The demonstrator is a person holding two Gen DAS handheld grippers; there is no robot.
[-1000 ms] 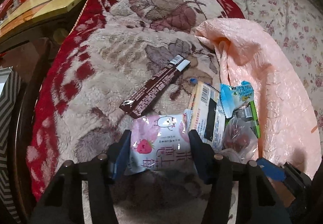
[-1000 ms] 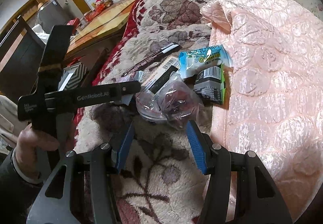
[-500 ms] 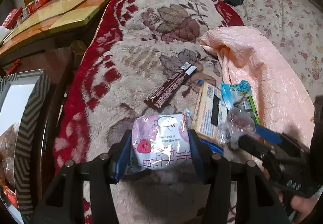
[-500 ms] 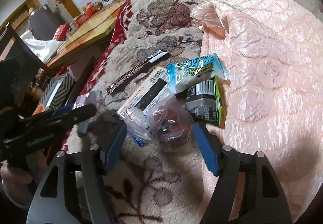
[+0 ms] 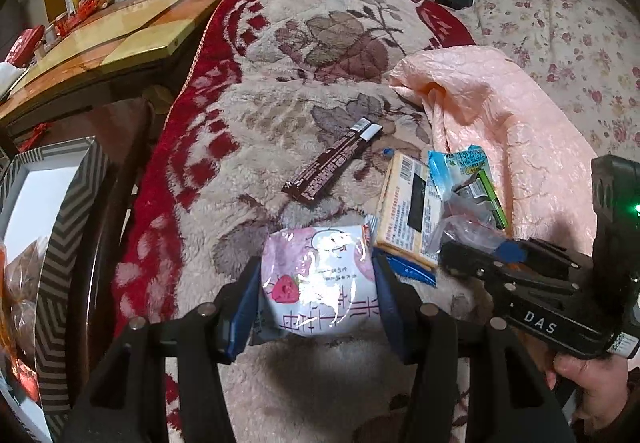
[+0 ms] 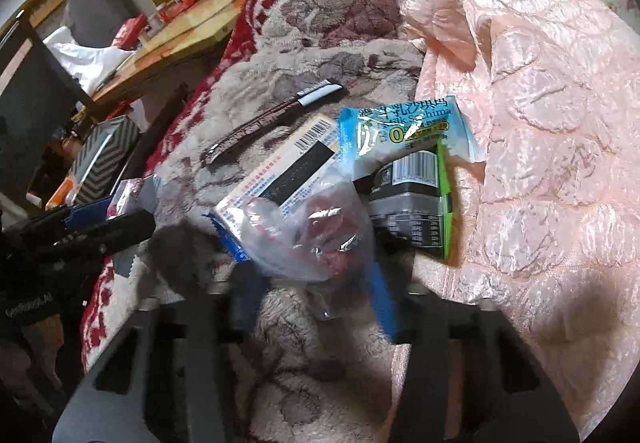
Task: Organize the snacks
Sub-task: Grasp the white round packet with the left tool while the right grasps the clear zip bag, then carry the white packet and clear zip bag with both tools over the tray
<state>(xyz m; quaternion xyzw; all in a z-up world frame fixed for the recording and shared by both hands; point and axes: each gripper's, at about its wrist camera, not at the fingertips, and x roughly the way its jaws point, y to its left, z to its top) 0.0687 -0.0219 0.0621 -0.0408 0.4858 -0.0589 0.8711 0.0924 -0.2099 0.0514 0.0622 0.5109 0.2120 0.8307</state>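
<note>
A: Left gripper point(image 5: 316, 293) jaws clamped on pink strawberry packet point(image 5: 320, 283), above blanket point(image 5: 248, 123). Handling?

B: Light, puffy, crinkly; hold its sides. Right gripper point(image 6: 312, 283) jaws apart around clear bag point(image 6: 308, 235).

six snack packets point(image 5: 318, 277), two grippers point(image 5: 316, 295)

"DAS" on right claw point(image 5: 472, 263); "Milk" on blue packet point(image 6: 404, 123).
</note>
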